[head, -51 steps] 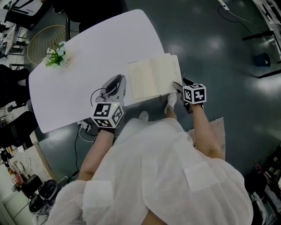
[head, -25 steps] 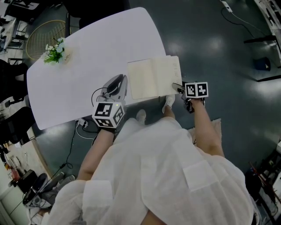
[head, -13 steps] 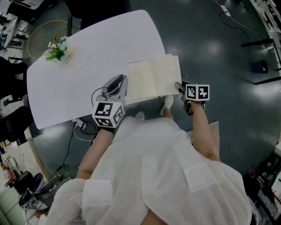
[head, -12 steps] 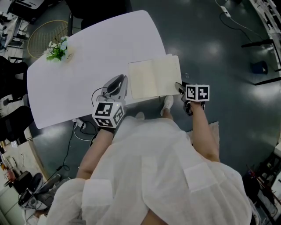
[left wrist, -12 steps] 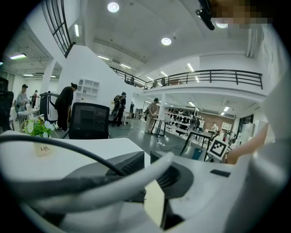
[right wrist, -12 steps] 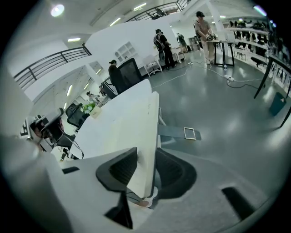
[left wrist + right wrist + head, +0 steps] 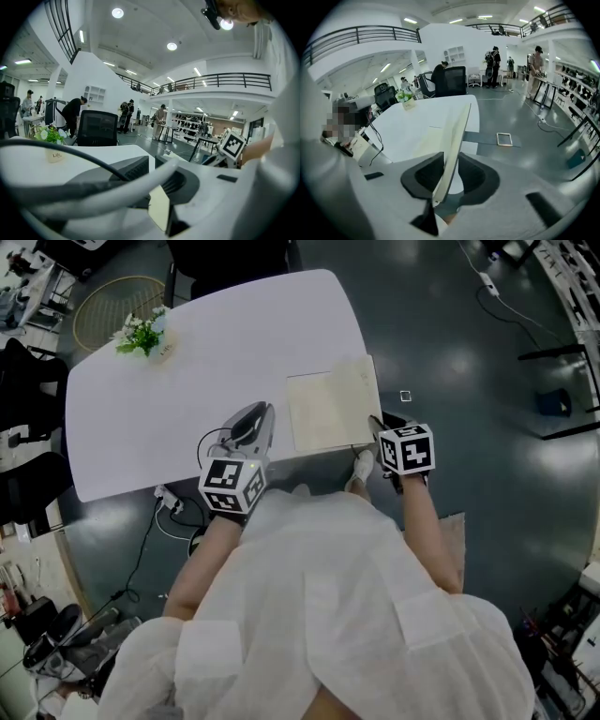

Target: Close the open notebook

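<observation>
The cream notebook (image 7: 328,411) lies open near the front edge of the white table (image 7: 206,352). Its left half rests flat, while its right half (image 7: 368,390) stands lifted and tilted up. My right gripper (image 7: 375,424) is at that half's near corner. Its jaws are closing, with the raised cover (image 7: 457,136) edge-on between them and the pads of the right gripper (image 7: 450,176) pressing on both sides. To the left of the book, my left gripper (image 7: 255,418) hovers over the table edge. The left gripper (image 7: 152,166) is shut and holds nothing, with a cable looped across it.
A small potted plant (image 7: 141,334) with a label stands at the table's far left. A dark office chair (image 7: 230,254) sits behind the table. A small square frame (image 7: 405,397) lies on the dark floor to the right. Cables trail under the table's near edge.
The notebook's right half, flat a second ago, now stands raised. My right gripper has risen and rolled with it. The left gripper has barely shifted.
</observation>
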`<state>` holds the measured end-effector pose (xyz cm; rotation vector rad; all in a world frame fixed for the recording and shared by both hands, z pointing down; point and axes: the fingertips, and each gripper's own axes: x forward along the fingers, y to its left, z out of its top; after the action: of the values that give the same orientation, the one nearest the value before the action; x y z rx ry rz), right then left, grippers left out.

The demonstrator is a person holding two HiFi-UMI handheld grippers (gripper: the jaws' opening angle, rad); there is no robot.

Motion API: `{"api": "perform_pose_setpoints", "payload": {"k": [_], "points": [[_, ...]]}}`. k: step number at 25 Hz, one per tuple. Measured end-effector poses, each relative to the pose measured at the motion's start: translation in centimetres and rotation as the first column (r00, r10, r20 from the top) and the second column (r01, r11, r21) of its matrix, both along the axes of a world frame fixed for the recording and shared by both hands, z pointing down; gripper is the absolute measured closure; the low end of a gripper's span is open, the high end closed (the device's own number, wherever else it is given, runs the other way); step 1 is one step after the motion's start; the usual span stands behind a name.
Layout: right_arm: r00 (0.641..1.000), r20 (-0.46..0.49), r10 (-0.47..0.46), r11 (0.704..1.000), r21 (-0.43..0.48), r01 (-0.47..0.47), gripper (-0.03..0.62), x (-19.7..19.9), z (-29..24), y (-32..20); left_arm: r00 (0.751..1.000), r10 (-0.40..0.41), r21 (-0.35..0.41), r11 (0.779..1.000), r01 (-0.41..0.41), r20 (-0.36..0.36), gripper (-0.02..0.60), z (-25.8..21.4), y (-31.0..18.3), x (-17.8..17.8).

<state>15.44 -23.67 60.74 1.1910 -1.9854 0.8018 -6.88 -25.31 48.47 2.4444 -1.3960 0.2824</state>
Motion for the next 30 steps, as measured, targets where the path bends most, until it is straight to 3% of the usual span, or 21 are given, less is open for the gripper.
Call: {"api": "perform_pose_setpoints", "payload": {"k": [15,23,30], "points": [[0.982,-0.131,-0.137,0.985,0.090,0.149,0.500,-8.3,-1.2,1.1,0.997,-0.075,0.027,0.997,0.075,0.015,0.543,-1.2,3.7,-7.6],[0.980,-0.039,-0.196,0.977,0.082,0.198,0.473,-12.9,-1.7,2.6,0.996,-0.094,0.041,0.995,0.093,0.012,0.543,-1.5,4.7,-9.7],[0.987,-0.024,-0.160,0.975,0.149,0.162,0.494,-12.2,-3.5,2.0,0.993,-0.116,0.054,0.992,0.116,0.007,0.543,-2.0,4.7,-11.0]]}}
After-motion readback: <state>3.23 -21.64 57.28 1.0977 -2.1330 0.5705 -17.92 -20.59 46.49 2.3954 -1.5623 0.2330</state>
